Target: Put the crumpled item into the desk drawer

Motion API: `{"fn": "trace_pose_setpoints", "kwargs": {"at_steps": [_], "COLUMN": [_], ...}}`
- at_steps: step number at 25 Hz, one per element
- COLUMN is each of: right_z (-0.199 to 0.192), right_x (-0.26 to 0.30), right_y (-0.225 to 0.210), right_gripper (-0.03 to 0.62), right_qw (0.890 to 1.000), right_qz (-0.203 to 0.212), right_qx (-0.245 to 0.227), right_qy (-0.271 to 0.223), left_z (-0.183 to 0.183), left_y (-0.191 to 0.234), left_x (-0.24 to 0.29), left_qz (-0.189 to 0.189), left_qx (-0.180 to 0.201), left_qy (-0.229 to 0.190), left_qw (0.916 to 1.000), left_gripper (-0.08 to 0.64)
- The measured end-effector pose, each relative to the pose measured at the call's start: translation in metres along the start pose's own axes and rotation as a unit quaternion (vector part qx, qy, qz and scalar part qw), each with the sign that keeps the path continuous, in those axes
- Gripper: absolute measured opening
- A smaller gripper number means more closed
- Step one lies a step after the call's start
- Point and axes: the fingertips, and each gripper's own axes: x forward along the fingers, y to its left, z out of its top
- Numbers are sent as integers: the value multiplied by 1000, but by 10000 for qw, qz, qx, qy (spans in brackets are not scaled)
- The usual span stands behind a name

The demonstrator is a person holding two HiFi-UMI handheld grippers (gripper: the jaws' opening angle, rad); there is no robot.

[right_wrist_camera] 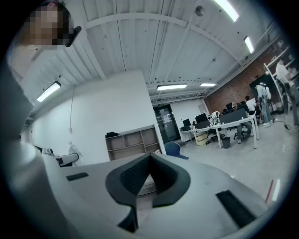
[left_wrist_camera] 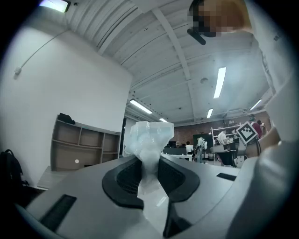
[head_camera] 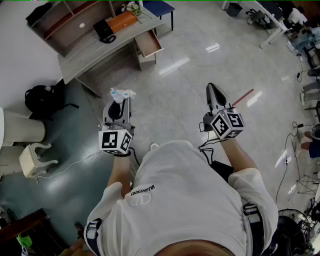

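Note:
A crumpled white, pale-blue tinged wad [head_camera: 121,94] sticks out from the tips of my left gripper [head_camera: 119,101]. In the left gripper view the crumpled wad [left_wrist_camera: 148,140] is pinched between the two dark pads, so that gripper [left_wrist_camera: 148,175] is shut on it. My right gripper [head_camera: 214,91] is held level with the left one, its tips together and nothing in them; the right gripper view shows the jaws [right_wrist_camera: 149,163] meeting at the tip. The grey desk [head_camera: 95,47] stands far ahead, its drawer [head_camera: 149,43] pulled open at the right end.
An orange box [head_camera: 121,21] and a black object [head_camera: 103,30] lie on the desk, with a shelf unit [head_camera: 60,20] behind. A blue chair [head_camera: 158,8] stands right of the desk. A black backpack [head_camera: 42,100] and a white stool [head_camera: 34,159] sit at left. Office desks [head_camera: 265,15] are far right.

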Motion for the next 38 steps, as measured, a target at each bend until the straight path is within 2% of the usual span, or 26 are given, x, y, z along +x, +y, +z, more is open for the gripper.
{"fn": "trace_pose_setpoints", "kwargs": {"at_steps": [17, 28, 38], "right_z": [-7, -42, -46], "right_x": [2, 8, 13], "right_y": [19, 59, 45], "right_gripper": [-3, -3, -3], "right_qw": [10000, 9999, 9997], "right_qz": [41, 23, -166], "right_qx": [-76, 92, 85], "right_qy": [-24, 129, 156], "left_z": [-4, -23, -42], "left_y": [11, 21, 17], "left_x": [-14, -34, -23], "left_qz": [-18, -406, -604], "left_qx": [-50, -97, -158], "left_qy": [-19, 116, 311], "left_qw": [10000, 9991, 9976], "left_gripper": [81, 81, 81]}}
